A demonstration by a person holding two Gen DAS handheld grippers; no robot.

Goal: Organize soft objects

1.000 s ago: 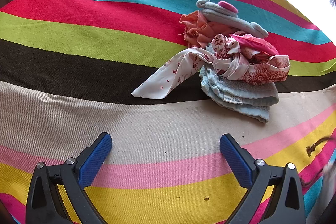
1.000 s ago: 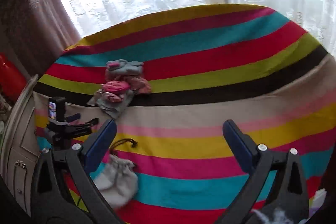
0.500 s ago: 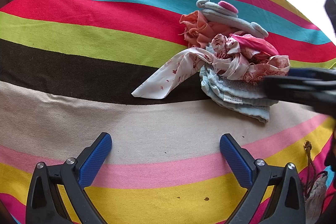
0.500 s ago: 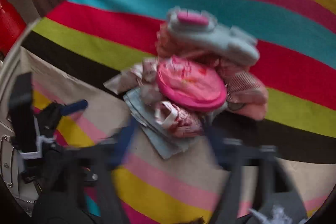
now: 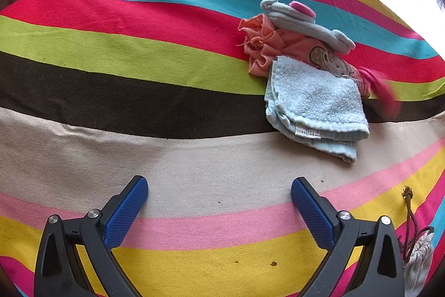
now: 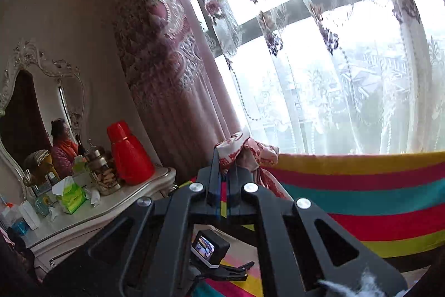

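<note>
Now we have the right gripper point(image 6: 225, 171) pinched tight on the red-and-white printed cloth point(image 6: 244, 151), which bunches out just past the fingertips and hangs in the air in front of the curtain point(image 6: 167, 60), well above the striped bedspread point(image 5: 139, 74). From the left wrist view, the remaining pile sits ahead and to the right of our left gripper point(image 5: 219, 202), whose fingers are spread wide with nothing between them. The folded blue towel point(image 5: 314, 99) is the nearest piece, its long edge running diagonally away; the orange cloth point(image 5: 264, 46) and grey plush toy point(image 5: 303, 21) lie beyond it. Our left hand looks the nearer one to that pile. A drawstring pouch point(image 5: 417, 255) rests at the right edge, and we judge it the likely place for the held cloth.
</note>
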